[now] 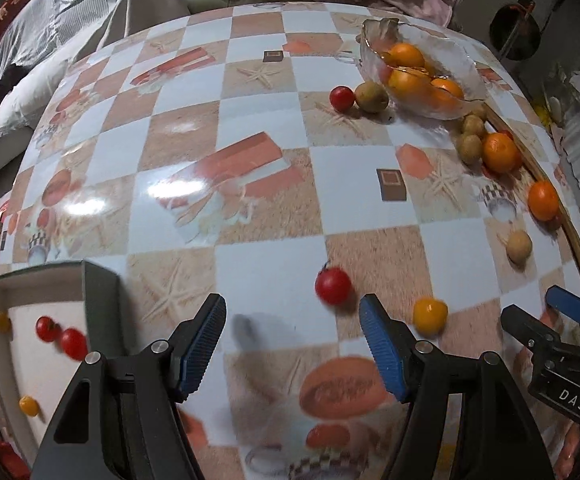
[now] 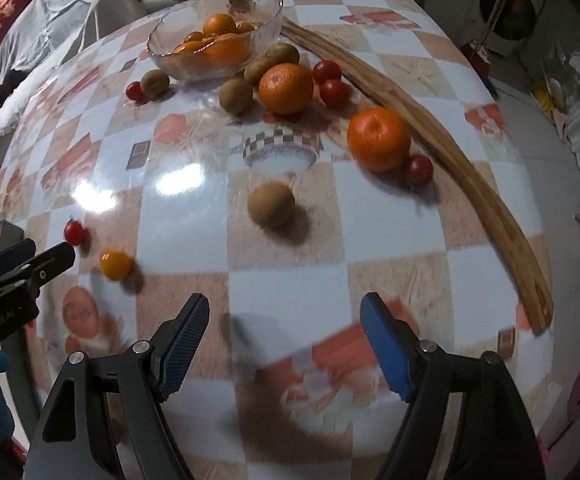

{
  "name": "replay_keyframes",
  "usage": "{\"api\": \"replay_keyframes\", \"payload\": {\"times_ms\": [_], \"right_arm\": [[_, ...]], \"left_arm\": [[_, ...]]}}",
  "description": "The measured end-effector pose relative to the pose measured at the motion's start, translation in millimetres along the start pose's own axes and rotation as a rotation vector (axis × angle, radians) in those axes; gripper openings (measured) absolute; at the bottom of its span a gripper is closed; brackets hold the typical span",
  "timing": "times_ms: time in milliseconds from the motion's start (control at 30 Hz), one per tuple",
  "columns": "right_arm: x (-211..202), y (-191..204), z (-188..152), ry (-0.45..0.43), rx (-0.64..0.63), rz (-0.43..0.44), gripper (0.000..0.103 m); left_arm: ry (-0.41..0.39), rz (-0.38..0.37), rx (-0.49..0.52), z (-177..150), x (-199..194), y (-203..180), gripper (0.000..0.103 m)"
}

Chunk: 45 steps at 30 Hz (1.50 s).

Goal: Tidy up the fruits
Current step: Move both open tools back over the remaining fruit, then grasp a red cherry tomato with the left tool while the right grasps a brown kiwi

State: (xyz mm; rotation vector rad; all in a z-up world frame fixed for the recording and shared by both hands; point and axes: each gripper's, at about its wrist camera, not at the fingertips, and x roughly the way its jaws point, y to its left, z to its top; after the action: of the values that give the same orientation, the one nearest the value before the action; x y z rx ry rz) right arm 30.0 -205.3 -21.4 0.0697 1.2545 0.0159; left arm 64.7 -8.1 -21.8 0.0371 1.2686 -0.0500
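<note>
Both jaws wide and empty above the desk [image 1: 249, 128], left gripper [image 1: 294, 344] near a red tomato [image 1: 333, 286], right gripper [image 2: 285, 340] short of a kiwi [image 2: 271, 205].

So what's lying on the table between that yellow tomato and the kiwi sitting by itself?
Nothing: in the right wrist view, only bare patterned tablecloth separates the yellow tomato from the lone kiwi.

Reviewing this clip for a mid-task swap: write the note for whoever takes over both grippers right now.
Left gripper: open, empty, over the table near the red cherry tomato and yellow one.
Right gripper: open, empty, with the lone kiwi ahead.
Done: cherry tomatoes in the box; oranges in the glass bowl.
Left: two loose oranges, kiwis and scattered tomatoes on the table.
</note>
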Motion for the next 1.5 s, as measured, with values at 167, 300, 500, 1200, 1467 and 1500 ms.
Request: {"api": "replay_keyframes", "payload": {"times_ms": [167,300,500,1200,1467,1500], "right_arm": [[7.5,4.5,17.1,-0.031,-0.029,-0.016,0.079],[8.9,10.8,27.8,-0.056,-0.058,-0.028,0.067],[9.9,17.7,39.0,-0.067,-0.069,-0.017,0.028],[-25.7,26.1,19.3,-0.048,-0.071,0.131,0.028],[-31.4,31.5,8.8,-0.035,-0.065,0.139,0.027],[-32.2,31.6,7.6,-0.035,-0.065,0.139,0.027]], "left_arm": [[-0.006,0.011,-0.016,6.8,12.2,-1.2,0.070],[-0.008,0.013,-0.008,11.6,14.9,-5.4,0.070],[-0.009,0.004,-0.006,14.3,11.1,-11.1,0.047],[-0.058,-0.114,-0.060,-2.8,-37.1,18.9,0.024],[-0.066,-0.086,-0.028,-2.6,-26.3,11.1,0.057],[-0.080,-0.078,-0.035,-1.3,-24.3,10.1,0.068]]}}
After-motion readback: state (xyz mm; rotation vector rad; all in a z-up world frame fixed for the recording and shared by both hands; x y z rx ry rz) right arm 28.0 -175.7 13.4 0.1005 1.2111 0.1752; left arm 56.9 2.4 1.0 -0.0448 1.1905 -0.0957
